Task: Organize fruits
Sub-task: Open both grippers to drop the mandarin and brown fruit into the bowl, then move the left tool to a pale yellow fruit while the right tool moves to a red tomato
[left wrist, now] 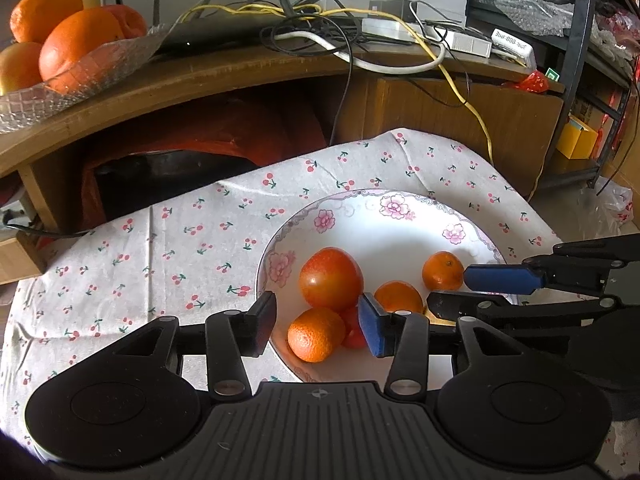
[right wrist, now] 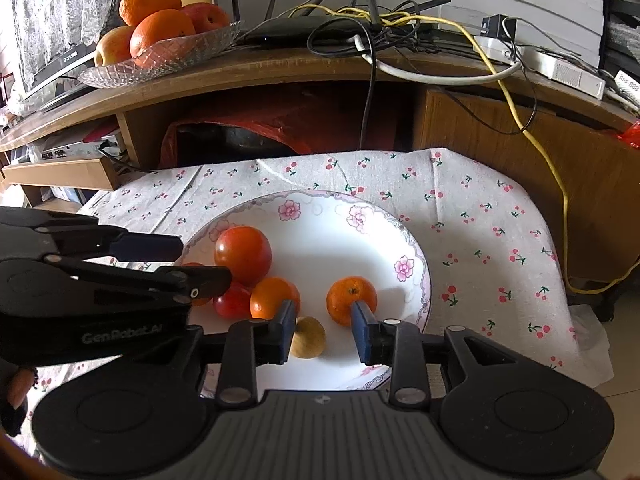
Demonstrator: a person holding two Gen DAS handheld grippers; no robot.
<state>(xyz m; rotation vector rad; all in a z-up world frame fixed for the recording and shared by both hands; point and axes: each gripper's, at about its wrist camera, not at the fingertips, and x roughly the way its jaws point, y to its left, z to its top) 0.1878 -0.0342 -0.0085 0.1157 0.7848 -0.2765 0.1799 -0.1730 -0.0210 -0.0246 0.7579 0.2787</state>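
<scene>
At the far left, up on the wooden cabinet top (right wrist: 280,68), a cut-glass dish (right wrist: 168,56) holds oranges and apples, partly cut off by the frame edge in the left wrist view. Below it, a cherry-print tablecloth (left wrist: 168,248) covers a low surface and carries the floral-rimmed white plate (right wrist: 404,236). The left gripper (left wrist: 316,322) hangs over the plate's left rim with its jaws wide apart and nothing between them; in the right wrist view its body covers most of one mandarin (left wrist: 314,334), which lies at the near left of the fruit pile. Beside that sits a large red tomato (right wrist: 242,254), with a smaller red tomato (right wrist: 232,302) tucked under and in front of it, half hidden in both views. Touching these is a second mandarin (right wrist: 274,296), partly behind the right gripper's left finger. The right gripper (right wrist: 322,330) hovers over the plate's near edge, jaws open and holding nothing; between them, closer to the left pad, lies a small tan round fruit (right wrist: 307,338), its kind hard to make out, and hidden from the left wrist view. A third mandarin (right wrist: 351,300) sits apart from the pile, just behind the right finger's tip. At right, a yellow cable (right wrist: 532,136) trails down from the cabinet past the cloth's edge.
</scene>
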